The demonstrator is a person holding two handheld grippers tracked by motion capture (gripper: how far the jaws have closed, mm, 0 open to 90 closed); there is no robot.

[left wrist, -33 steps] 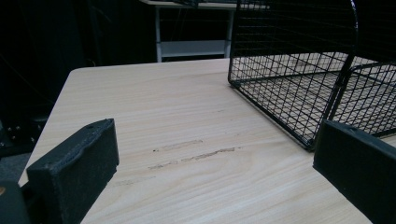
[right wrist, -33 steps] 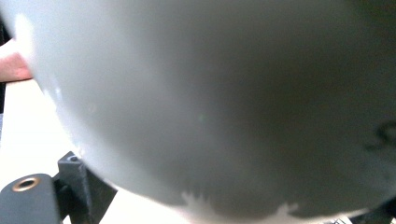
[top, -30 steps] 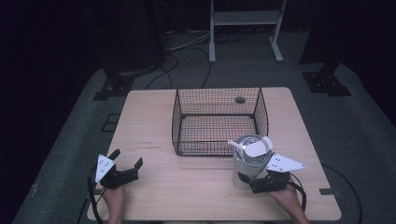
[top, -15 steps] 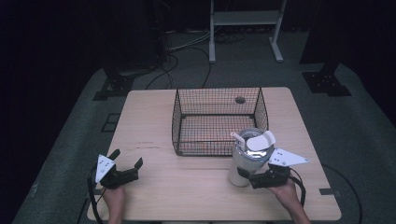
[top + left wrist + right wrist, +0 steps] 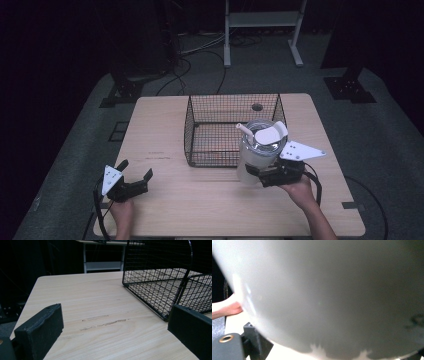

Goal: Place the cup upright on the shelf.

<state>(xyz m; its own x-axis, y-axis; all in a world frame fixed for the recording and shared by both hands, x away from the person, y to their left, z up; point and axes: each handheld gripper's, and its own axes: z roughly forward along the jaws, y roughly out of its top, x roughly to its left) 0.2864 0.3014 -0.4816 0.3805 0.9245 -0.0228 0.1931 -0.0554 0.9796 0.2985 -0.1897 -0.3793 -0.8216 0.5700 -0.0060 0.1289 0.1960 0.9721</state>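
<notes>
The translucent plastic pitcher with a white lid and spout [image 5: 260, 150] sits right of centre in the high view, clamped low on its body by my right gripper [image 5: 274, 175] and carried just in front of the right front corner of the black wire-mesh basket [image 5: 220, 131]; its upper part overlaps the basket's near wall, and whether its base is clear of the light wooden worktop [image 5: 200, 200] I cannot tell for certain, though it looks raised. In the right gripper view the pale wall of the pitcher [image 5: 332, 295] presses close to the camera, so my jaws are closed around it. I judge the step to be lifting it into the basket: I should keep it upright, raise the base above the wire rim before moving forward, and hold the grip steady so the smooth wall does not slip. My left gripper [image 5: 132, 182] rests at lower left with its jaws spread wide and empty. Compared with a second ago, the pitcher has travelled up-frame and closer to the basket, while the left gripper has stayed put.
</notes>
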